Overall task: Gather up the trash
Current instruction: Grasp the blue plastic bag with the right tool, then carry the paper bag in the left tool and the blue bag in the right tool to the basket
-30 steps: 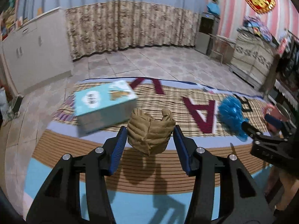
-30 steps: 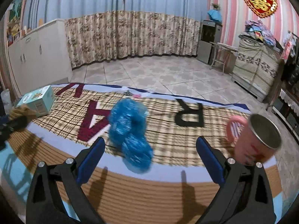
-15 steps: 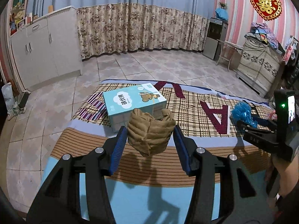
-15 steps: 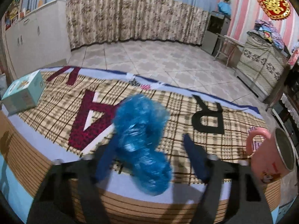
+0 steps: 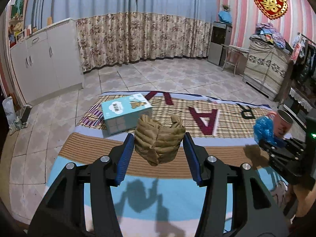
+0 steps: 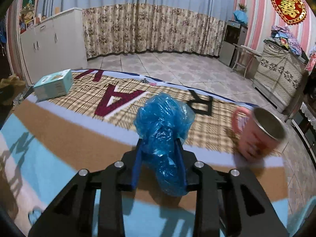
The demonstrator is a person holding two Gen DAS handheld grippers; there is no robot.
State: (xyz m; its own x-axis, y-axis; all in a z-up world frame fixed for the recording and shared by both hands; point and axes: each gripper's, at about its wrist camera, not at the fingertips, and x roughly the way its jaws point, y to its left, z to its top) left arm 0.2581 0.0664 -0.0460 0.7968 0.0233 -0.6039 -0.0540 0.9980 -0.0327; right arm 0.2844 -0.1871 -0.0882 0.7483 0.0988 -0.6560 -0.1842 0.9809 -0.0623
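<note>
Trash is in both my grippers, lifted off the mat so I can carry it away. My right gripper (image 6: 160, 158) has just been closing, and its blue pads now pinch the crumpled blue plastic bag (image 6: 164, 130) low down, its bulk puffing out above the jaws. My left gripper (image 5: 158, 154) clamps the wad of tan paper (image 5: 159, 142) between its pads, squeezed at the sides so it cannot slip. Beyond the paper, on the far left of the checked mat (image 5: 227, 118), lies the teal box (image 5: 126, 113). To the right of the bag, a pink mug (image 6: 258, 134) stands near the mat's right edge; I judge both stay put.
</note>
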